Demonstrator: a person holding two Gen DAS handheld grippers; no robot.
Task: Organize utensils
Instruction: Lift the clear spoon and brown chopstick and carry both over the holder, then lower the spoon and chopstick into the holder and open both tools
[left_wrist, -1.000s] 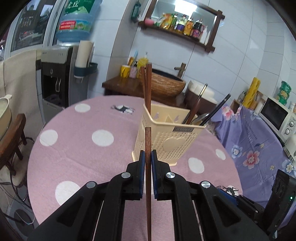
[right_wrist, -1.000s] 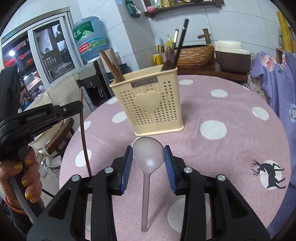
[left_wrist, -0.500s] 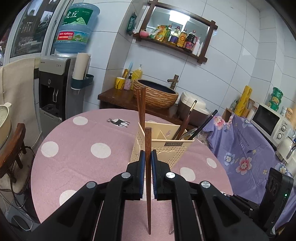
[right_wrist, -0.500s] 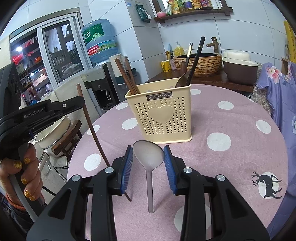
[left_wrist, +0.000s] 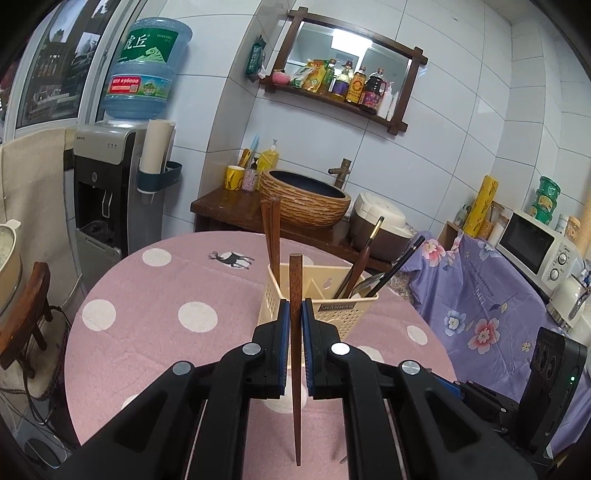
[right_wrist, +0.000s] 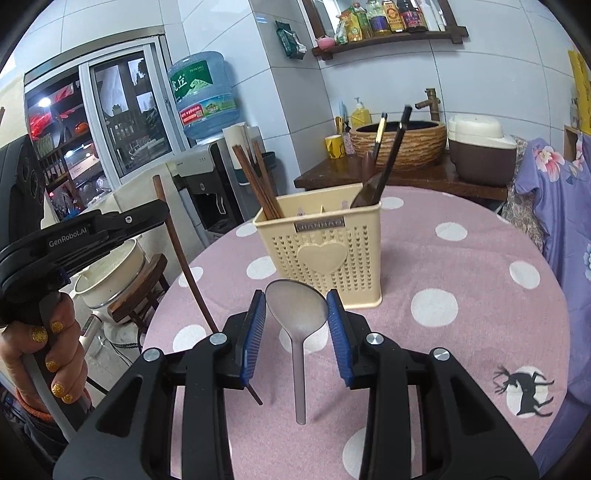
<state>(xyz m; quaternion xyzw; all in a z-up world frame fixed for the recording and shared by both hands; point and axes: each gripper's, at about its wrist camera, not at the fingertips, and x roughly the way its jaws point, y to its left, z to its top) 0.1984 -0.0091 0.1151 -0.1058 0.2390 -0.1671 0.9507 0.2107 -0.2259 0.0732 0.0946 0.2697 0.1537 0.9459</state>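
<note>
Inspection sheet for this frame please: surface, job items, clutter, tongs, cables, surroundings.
Surface: round table, pink polka-dot cloth.
Job's things: cream utensil basket upright, with brown chopsticks in its left side, dark utensils in its right.
Clutter: nothing seen on the table.
Tongs: left tongs shut on a brown chopstick; right tongs shut on a grey spoon, bowl up.
Cables: dark cords on the floor.
Surroundings: water dispenser, basin, rice cooker, microwave.
</note>
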